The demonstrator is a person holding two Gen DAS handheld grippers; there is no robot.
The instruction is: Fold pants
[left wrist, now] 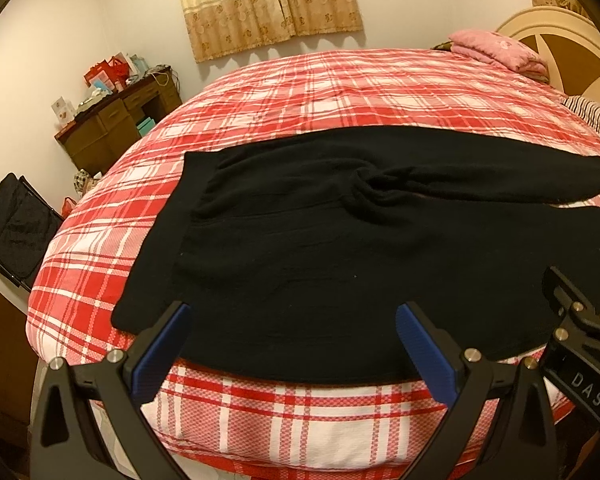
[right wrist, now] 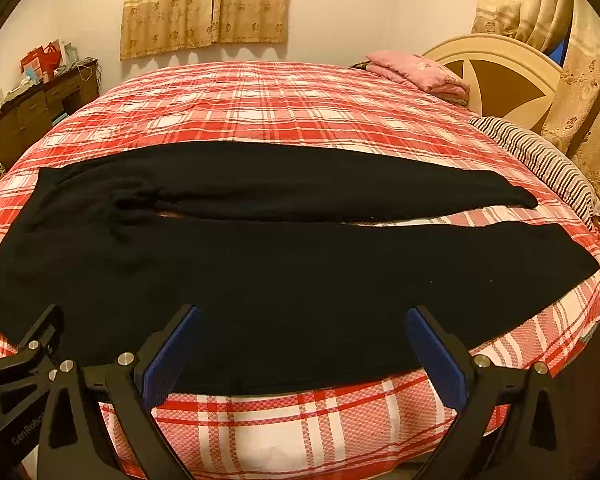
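Note:
Black pants lie spread flat on the red plaid bed, waistband to the left, both legs running right. In the right wrist view the pants show two legs with a narrow gap between them. My left gripper is open and empty, hovering over the near edge of the pants by the waist. My right gripper is open and empty, over the near leg's edge. The right gripper's side shows in the left wrist view; the left gripper's side shows in the right wrist view.
A pink folded blanket and a striped pillow lie near the headboard on the right. A brown cluttered dresser stands at the far left, with a black bag by the wall. Curtains hang behind.

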